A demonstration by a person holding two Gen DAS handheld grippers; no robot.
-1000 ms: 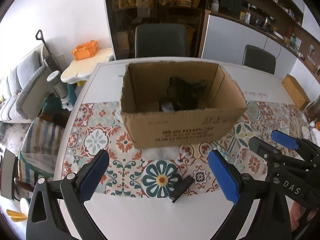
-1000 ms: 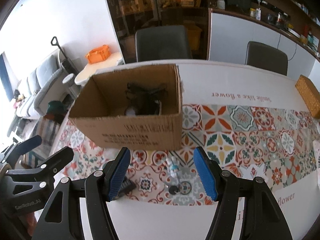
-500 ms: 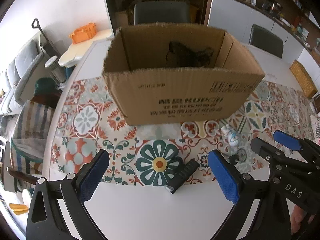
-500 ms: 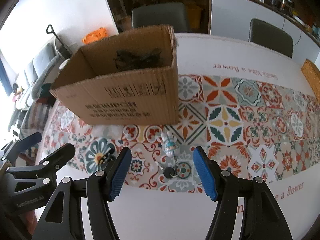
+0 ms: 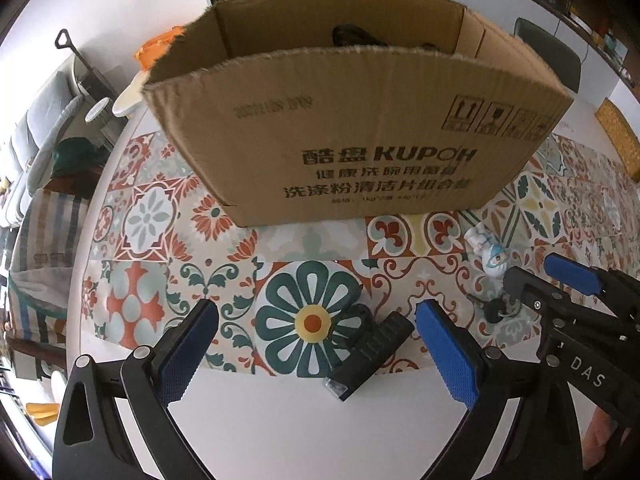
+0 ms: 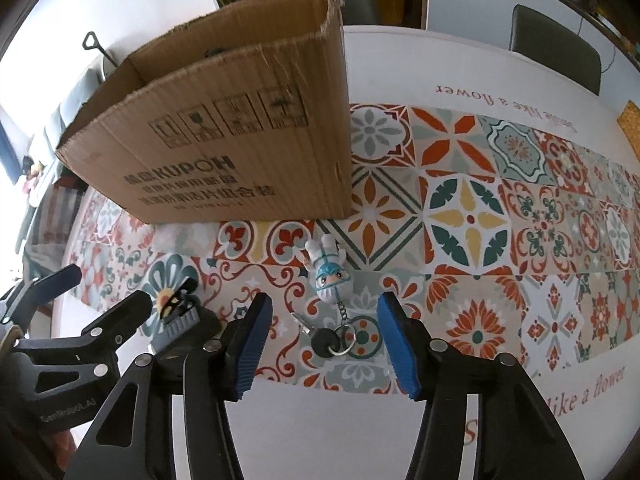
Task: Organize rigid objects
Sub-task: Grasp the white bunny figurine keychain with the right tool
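Observation:
An open cardboard box [image 5: 360,136] stands on the patterned table runner, with dark items barely showing inside; it also shows in the right wrist view [image 6: 224,148]. A black ribbed device [image 5: 370,354] lies on the table between the fingers of my open left gripper [image 5: 316,348]. A small white-and-teal figure keychain [image 6: 330,276] with a black key [image 6: 326,344] lies between the fingers of my open right gripper [image 6: 326,340]. Both grippers are low over the table and empty. The keychain figure [image 5: 490,254] also shows in the left wrist view, beside the right gripper [image 5: 536,280].
The white table [image 6: 460,52] carries a floral tiled runner [image 6: 500,208]. Dark chairs [image 6: 556,44] stand at the far side. A woven basket [image 5: 618,136] sits at the right edge. A sofa [image 5: 36,128] and a striped bag are off to the left.
Both grippers have come down and forward toward the table. The box now looms larger; the black device and the keychain now lie between the left and right fingers respectively.

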